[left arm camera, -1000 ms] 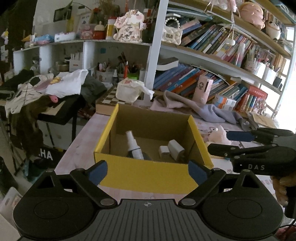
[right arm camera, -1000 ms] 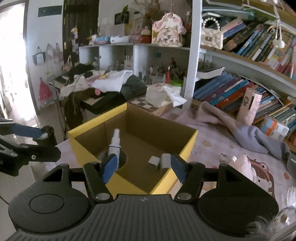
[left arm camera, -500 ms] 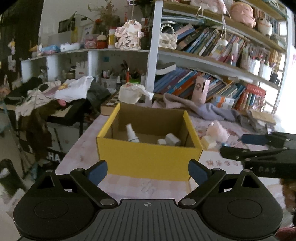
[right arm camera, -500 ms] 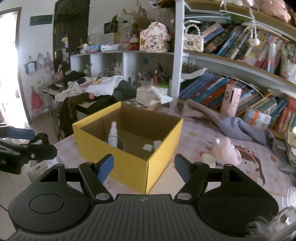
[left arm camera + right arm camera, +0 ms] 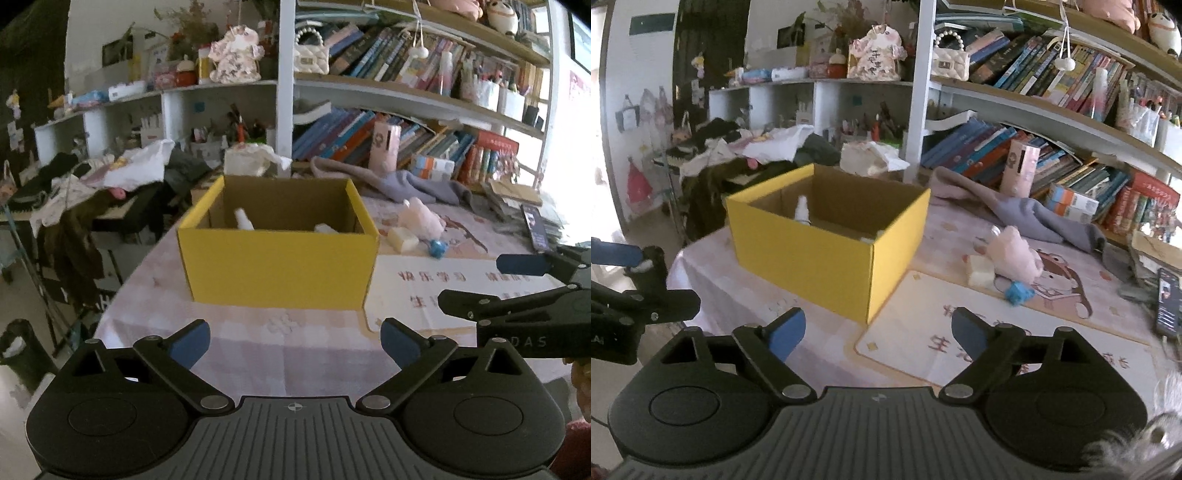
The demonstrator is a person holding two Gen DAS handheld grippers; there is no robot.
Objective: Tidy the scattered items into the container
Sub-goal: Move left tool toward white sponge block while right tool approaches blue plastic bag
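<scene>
At frame centre, yellow box [image 5: 277, 269] on desk [image 5: 258, 354], spray bottle [image 5: 243, 219] inside. Both tongs, left [image 5: 293, 338] and right [image 5: 877, 332], spread wide, empty. Right of box: pink plush [image 5: 1015, 254], cream block [image 5: 979, 273], blue toy [image 5: 1017, 291]; risk of squashing plush, nudging neighbours.

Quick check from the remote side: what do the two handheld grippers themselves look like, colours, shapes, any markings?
Both match. The left gripper and right gripper have matte black bodies with a ribbed grey centre plate, two round discs, and angled black linkage arms with silver pivot screws. The fingers end in blue pads. Seen from the left wrist view, the right gripper's side carries white letters, "DAS". No cables are visible.
</scene>
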